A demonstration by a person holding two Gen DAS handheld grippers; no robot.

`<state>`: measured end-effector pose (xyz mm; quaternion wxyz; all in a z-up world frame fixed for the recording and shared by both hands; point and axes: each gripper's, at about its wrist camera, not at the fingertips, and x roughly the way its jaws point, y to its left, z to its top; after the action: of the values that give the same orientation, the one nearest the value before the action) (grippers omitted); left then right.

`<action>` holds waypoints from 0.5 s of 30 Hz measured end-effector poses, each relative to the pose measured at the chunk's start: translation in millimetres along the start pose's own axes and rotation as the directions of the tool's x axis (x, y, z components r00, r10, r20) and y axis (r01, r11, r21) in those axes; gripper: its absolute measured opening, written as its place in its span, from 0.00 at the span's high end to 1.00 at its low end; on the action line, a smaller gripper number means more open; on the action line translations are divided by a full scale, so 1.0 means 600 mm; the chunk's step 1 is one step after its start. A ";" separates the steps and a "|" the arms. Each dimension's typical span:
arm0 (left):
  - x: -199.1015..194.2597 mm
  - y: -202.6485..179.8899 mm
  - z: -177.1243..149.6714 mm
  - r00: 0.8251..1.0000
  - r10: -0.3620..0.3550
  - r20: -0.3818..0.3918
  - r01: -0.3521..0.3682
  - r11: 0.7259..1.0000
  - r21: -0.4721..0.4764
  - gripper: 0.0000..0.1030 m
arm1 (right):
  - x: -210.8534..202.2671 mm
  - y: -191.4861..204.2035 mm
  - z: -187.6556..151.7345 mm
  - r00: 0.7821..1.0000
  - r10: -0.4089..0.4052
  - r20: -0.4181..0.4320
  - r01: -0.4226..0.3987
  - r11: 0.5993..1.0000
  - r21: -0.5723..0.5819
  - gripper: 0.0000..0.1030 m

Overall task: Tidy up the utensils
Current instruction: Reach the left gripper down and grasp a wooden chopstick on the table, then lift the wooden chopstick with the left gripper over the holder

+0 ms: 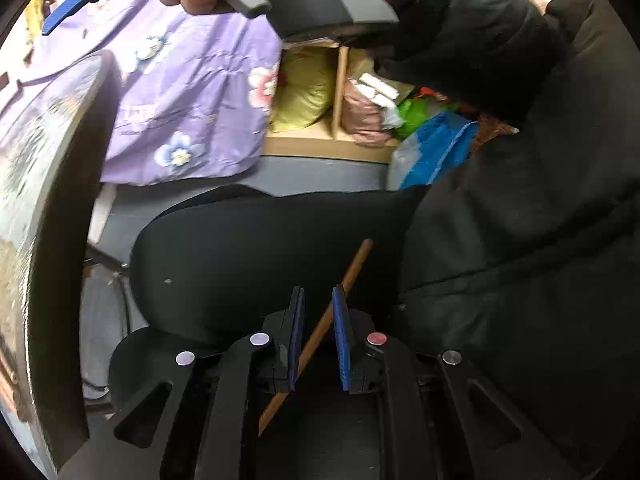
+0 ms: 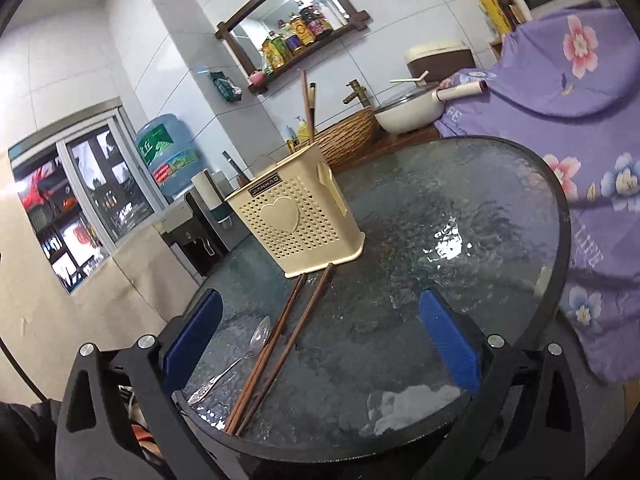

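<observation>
My left gripper [image 1: 318,336] points down past the table's rim, over a dark seat. Its blue pads stand close together, shut on a brown chopstick [image 1: 352,276] that runs slantwise between them. In the right wrist view my right gripper [image 2: 320,340] hangs open and wide over the near edge of the round glass table [image 2: 480,240]. Between its fingers, on the glass, lie a few brown chopsticks [image 2: 280,344] and a metal spoon [image 2: 236,360]. Beyond them stands a cream perforated holder [image 2: 296,220] with a heart on it and chopsticks [image 2: 308,108] upright inside.
A purple flowered cloth [image 2: 592,160] covers something right of the table. A white scrap [image 2: 408,404] lies near the front rim. Behind stand a wicker basket [image 2: 348,136], a white pot [image 2: 408,108] and a water jug [image 2: 168,152]. A person's black jacket [image 1: 520,200] fills the right of the left view.
</observation>
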<state>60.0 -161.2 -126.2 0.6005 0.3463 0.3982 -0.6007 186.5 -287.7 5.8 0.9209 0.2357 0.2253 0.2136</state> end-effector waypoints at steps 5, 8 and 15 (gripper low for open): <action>0.013 0.001 -0.013 0.998 -0.021 -0.059 0.023 1.000 0.021 0.86 | -0.009 -0.015 -0.007 1.000 -0.019 -0.004 0.019 1.000 0.011 0.06; 0.034 -0.012 -0.017 0.993 -0.035 -0.114 0.041 0.998 0.046 0.86 | -0.006 -0.017 -0.011 1.000 -0.011 -0.018 0.011 1.000 0.021 0.06; 0.049 -0.008 -0.019 0.989 -0.012 -0.151 0.019 0.999 0.042 0.90 | -0.005 -0.015 -0.012 1.000 -0.006 -0.025 0.006 1.000 0.018 0.06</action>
<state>53.5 -164.4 -157.3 0.5564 0.4004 0.4320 -0.5861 183.2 -294.0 -3.5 0.9164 0.2409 0.2393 0.2118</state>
